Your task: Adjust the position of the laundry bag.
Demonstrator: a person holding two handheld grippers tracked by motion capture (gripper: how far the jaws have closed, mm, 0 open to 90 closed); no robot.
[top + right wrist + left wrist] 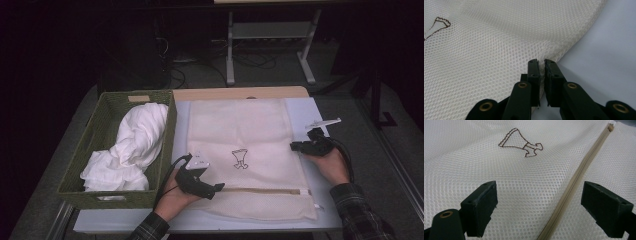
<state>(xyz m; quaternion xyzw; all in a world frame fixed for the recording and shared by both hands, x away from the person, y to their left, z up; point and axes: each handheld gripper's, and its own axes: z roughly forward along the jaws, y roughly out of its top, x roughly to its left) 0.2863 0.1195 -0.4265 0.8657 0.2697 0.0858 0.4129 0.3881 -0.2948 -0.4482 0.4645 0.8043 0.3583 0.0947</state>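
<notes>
A cream mesh laundry bag (245, 150) lies flat at the middle of the table (310, 107), its long axis running from the person's edge toward the far edge. The fabric is a fine honeycomb net with a brown embroidered dress outline (240, 158) near its centre. A beige zipper (270, 190) crosses the bag close to the near end, parallel to the table's near edge. The right gripper (542, 67) is clamped on the bag's right edge, a fold of mesh pinched between its pads. The left gripper (539, 207) rests over the near left part of the bag with its jaws wide apart, straddling the zipper and holding nothing. To the left, touching the bag's side, stands a green woven basket (102, 127), rectangular, holding crumpled white cloth (132, 145) piled along its length.
</notes>
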